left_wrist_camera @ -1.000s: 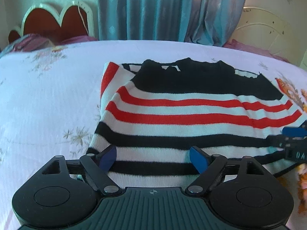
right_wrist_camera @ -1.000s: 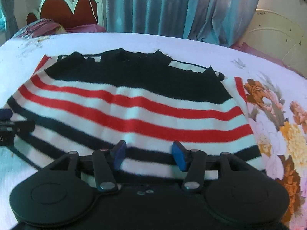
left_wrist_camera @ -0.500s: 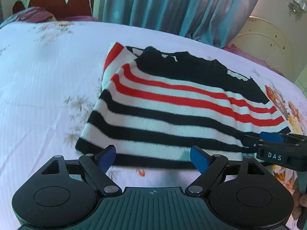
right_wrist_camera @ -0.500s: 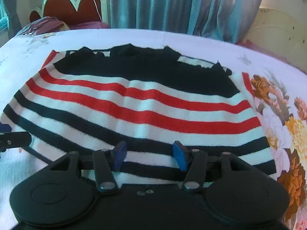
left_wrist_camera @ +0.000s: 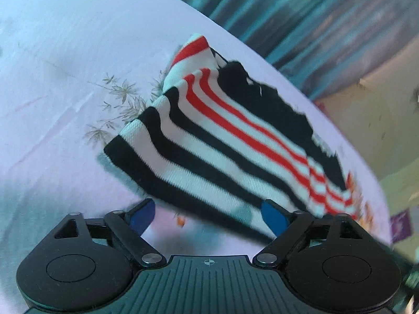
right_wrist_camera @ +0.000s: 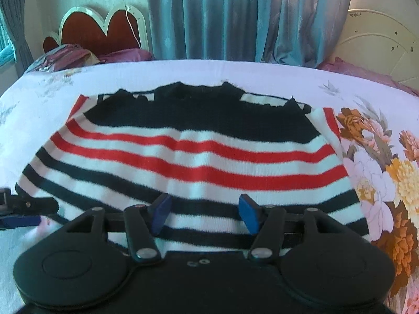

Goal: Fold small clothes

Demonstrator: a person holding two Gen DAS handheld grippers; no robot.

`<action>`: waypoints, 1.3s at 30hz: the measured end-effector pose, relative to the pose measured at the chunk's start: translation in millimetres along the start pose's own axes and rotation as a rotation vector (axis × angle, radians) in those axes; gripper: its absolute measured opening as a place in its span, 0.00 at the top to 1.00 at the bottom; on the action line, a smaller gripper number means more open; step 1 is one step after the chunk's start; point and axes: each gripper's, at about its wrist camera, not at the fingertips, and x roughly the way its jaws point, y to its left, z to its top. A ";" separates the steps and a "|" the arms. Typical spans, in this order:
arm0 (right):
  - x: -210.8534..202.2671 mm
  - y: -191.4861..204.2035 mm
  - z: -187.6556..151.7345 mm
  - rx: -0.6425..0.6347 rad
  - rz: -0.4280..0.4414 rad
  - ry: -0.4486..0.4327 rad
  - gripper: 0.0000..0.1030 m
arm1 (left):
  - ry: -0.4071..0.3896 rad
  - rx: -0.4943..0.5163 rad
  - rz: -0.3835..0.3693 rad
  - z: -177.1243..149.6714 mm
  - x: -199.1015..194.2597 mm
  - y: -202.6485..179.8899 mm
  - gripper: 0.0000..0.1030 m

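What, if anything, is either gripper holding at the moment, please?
Nothing: the left gripper and right gripper are both open, poised near the sweater's hem.

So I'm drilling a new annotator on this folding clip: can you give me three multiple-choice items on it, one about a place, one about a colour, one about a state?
1. Where does the striped sweater lie?
A. on the bedspread
B. in a basket
C. on a chair

2. What colour is the sweater's top band, by the neckline?
A. yellow
B. black
C. green

3. How do the right gripper's jaws stand?
A. shut on the hem
B. shut on a sleeve
C. open, with nothing between them

Answers:
1. A: the sweater is spread flat on the pale floral bedspread.
2. B: the right wrist view shows a wide black band above the red stripes.
3. C: the blue fingertips stand apart over the hem, with no cloth clamped between them. The left gripper is open too.
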 end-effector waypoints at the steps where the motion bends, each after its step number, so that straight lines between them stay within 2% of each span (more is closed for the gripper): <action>1: 0.4 -0.1 1.5 0.004 0.000 -0.004 0.44 | -0.012 -0.027 -0.024 2.3 3.1 2.3 0.08; 3: 2.0 0.2 4.2 0.009 0.001 -0.014 0.44 | -0.043 -0.088 -0.070 5.0 8.6 8.0 0.01; 10: 16.9 3.1 18.4 0.012 -0.020 -0.041 0.44 | -0.165 -0.230 -0.190 13.3 25.7 27.7 0.01; 11: 19.7 3.6 21.4 0.012 -0.025 -0.045 0.44 | -0.182 -0.240 -0.194 14.2 27.0 28.6 0.05; 12: 22.7 4.3 24.4 0.014 -0.031 -0.048 0.44 | -0.195 -0.241 -0.189 14.7 27.8 29.0 0.16; 13: 26.6 5.4 27.6 0.015 -0.037 -0.050 0.44 | -0.205 -0.244 -0.184 15.2 29.9 30.4 0.22; 15: 33.7 8.7 32.0 0.018 -0.039 -0.048 0.44 | -0.208 -0.272 -0.177 16.9 35.3 36.9 0.49; 18: 49.1 14.1 28.6 -0.005 -0.082 -0.012 0.44 | -0.198 -0.323 -0.177 19.7 39.3 46.4 0.69; 22: 56.2 17.6 22.9 -0.045 -0.096 0.012 0.44 | -0.197 -0.327 -0.174 21.3 37.7 42.9 0.81; 25: 53.4 16.2 23.1 -0.030 -0.082 0.007 0.46 | -0.217 -0.286 -0.169 25.9 32.8 31.1 0.84; 28: 57.7 20.2 19.3 -0.091 -0.090 0.003 0.44 | -0.244 -0.205 -0.161 32.6 24.4 13.2 0.85; 34: 54.4 3.4 23.2 -0.054 -0.003 0.000 0.44 | -0.302 0.042 -0.143 45.0 8.3 -55.9 0.85; 36: 47.3 -10.3 25.7 0.003 0.043 -0.011 0.44 | -0.305 0.143 -0.147 46.2 5.8 -85.9 0.85; 39: 31.8 -36.9 26.4 0.072 0.062 -0.036 0.44 | -0.303 0.281 -0.164 41.7 7.4 -131.1 0.85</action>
